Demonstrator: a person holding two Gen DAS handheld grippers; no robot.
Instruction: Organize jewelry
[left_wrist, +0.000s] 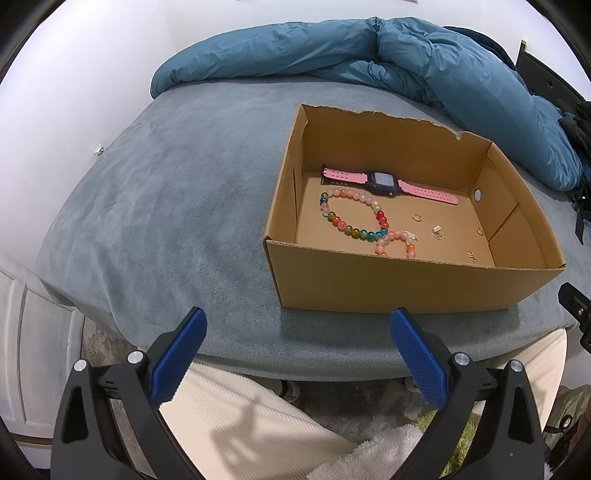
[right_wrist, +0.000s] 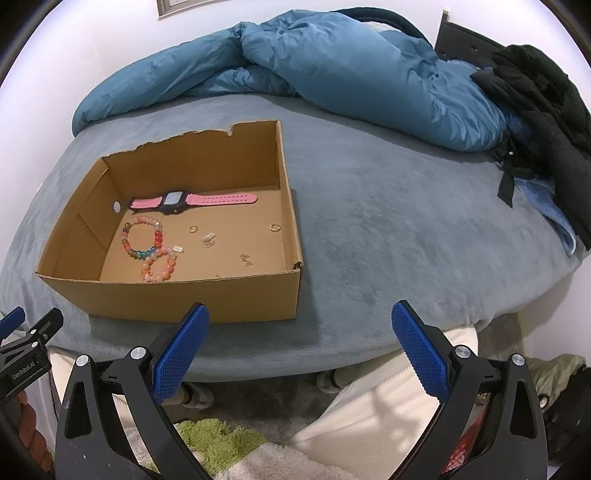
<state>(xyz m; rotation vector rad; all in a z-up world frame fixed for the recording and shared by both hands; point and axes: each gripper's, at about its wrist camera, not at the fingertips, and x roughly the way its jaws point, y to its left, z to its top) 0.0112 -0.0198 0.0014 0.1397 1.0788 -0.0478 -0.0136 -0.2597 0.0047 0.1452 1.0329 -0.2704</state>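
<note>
An open cardboard box (left_wrist: 388, 284) sits on the grey-blue bed; it also shows in the right wrist view (right_wrist: 184, 299). Inside lie a pink-strapped watch (left_wrist: 384, 182) (right_wrist: 177, 201), a multicoloured bead bracelet (left_wrist: 351, 214) (right_wrist: 142, 238), a pink bead bracelet (left_wrist: 397, 245) (right_wrist: 160, 266), gold rings (left_wrist: 417, 217) (right_wrist: 192, 229) (right_wrist: 274, 228) and small silver pieces (left_wrist: 437, 231) (right_wrist: 208, 239). My left gripper (left_wrist: 297, 328) is open and empty, in front of the box near the bed's front edge. My right gripper (right_wrist: 299, 325) is open and empty, in front of the box's right corner.
A blue quilt (left_wrist: 369, 55) (right_wrist: 332, 70) is bunched along the back of the bed. Black clothing (right_wrist: 546, 122) lies at the back right. Bare bed cover (left_wrist: 166, 192) lies left of the box and more (right_wrist: 406, 221) right of it. The person's legs in cream trousers (left_wrist: 229, 417) are below the bed edge.
</note>
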